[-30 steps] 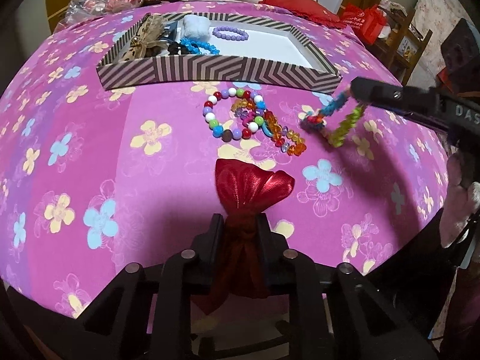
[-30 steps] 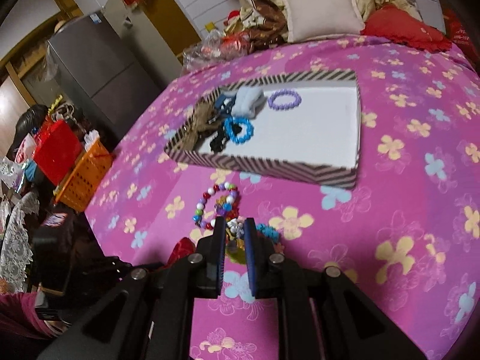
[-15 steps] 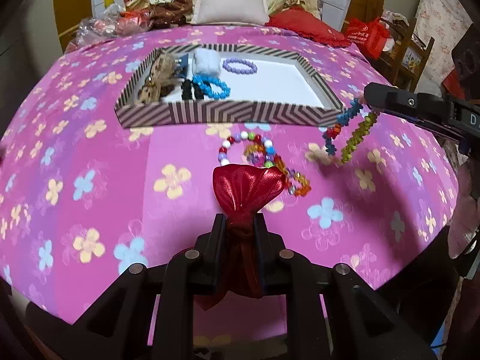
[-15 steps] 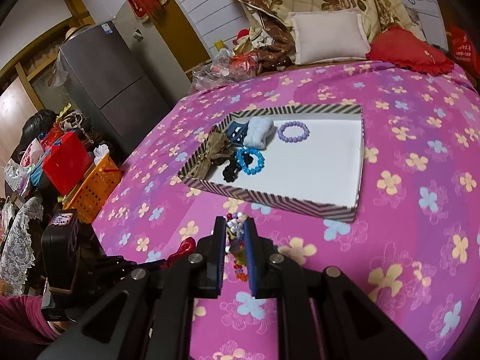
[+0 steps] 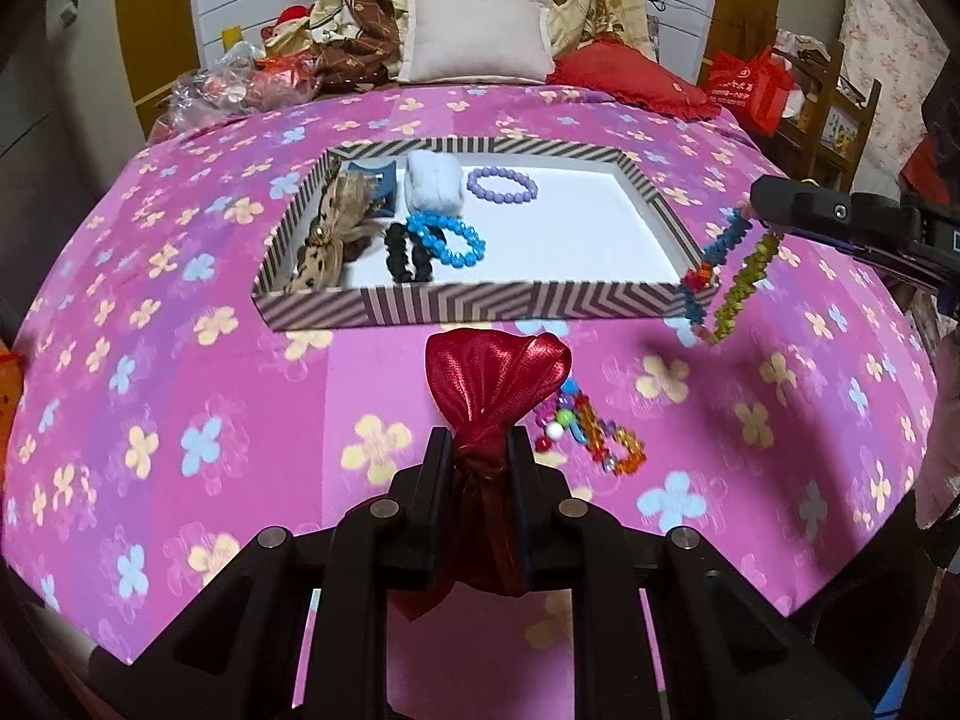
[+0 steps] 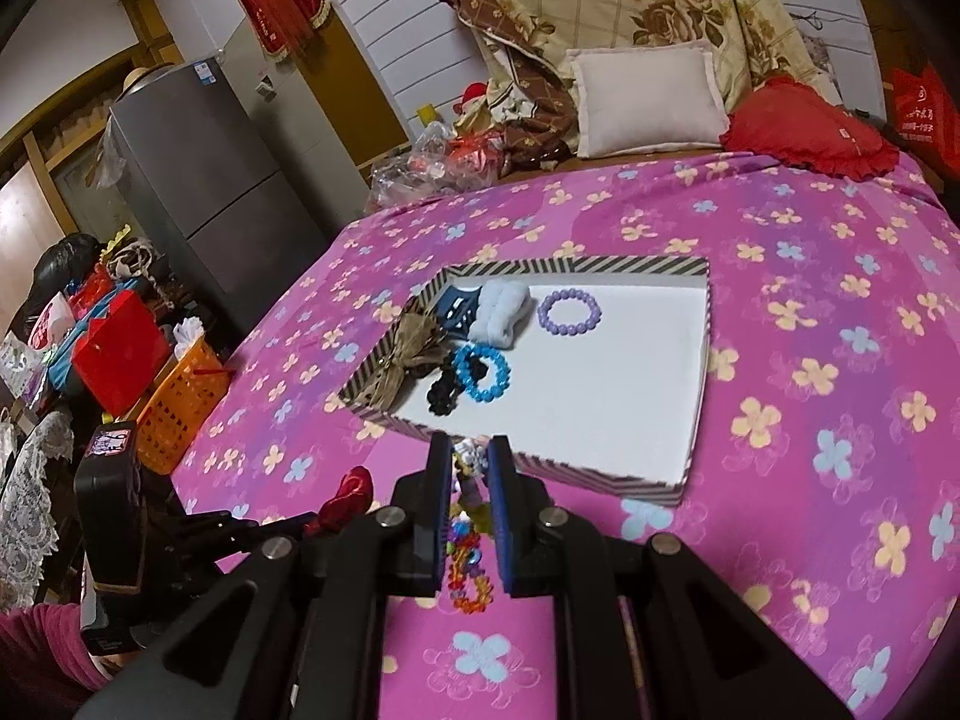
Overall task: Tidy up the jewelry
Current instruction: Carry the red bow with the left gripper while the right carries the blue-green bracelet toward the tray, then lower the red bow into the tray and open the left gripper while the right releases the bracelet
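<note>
**Both grippers hold jewelry above the bedspread**

The left gripper (image 5: 471, 450) clamps a red satin pouch (image 5: 495, 387). The right gripper (image 6: 469, 468) pinches a beaded bracelet (image 5: 729, 276), which dangles just beside the striped tray (image 5: 480, 306). More bracelets (image 5: 591, 435) lie on the bedspread (image 5: 180, 360).

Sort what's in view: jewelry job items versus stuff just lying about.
Job: striped tray, red satin pouch in left gripper, beaded strand hanging from right gripper, loose bracelets.
Lying about: white pillow, orange basket, grey fridge.
</note>
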The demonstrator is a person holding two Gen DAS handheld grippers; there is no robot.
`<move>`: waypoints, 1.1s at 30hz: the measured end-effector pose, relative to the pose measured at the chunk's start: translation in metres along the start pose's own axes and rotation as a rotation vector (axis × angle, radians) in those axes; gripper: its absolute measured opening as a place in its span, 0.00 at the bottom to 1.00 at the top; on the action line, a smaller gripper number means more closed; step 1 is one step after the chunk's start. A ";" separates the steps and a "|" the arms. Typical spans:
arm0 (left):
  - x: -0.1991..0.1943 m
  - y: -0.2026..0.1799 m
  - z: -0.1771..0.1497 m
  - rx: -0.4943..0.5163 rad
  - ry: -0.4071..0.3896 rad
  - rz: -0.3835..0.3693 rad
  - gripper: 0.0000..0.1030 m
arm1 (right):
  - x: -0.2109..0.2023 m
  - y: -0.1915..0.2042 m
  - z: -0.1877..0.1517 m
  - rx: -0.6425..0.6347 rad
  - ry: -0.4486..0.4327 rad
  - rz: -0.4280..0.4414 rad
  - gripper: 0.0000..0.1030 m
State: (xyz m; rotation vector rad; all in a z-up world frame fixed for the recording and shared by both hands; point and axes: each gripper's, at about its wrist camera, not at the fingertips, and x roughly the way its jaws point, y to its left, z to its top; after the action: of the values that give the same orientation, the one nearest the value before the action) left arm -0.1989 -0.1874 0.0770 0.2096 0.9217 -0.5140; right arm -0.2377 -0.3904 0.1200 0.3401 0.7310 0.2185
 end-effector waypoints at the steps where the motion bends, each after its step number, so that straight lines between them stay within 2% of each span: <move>1: 0.000 0.000 0.002 0.002 -0.003 0.003 0.14 | 0.001 -0.001 0.001 0.001 -0.001 -0.002 0.12; 10: 0.005 0.005 0.022 -0.004 -0.022 0.027 0.14 | 0.006 -0.012 0.019 0.013 -0.018 -0.029 0.12; 19: 0.014 0.008 0.058 -0.018 -0.039 0.021 0.14 | 0.022 -0.036 0.042 0.051 -0.029 -0.064 0.12; 33: 0.073 -0.017 0.109 0.017 -0.014 0.036 0.14 | 0.072 -0.092 0.066 0.163 0.000 -0.109 0.12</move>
State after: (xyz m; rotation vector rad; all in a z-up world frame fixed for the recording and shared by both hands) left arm -0.0946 -0.2680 0.0841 0.2369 0.8988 -0.4893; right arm -0.1331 -0.4679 0.0864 0.4543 0.7668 0.0555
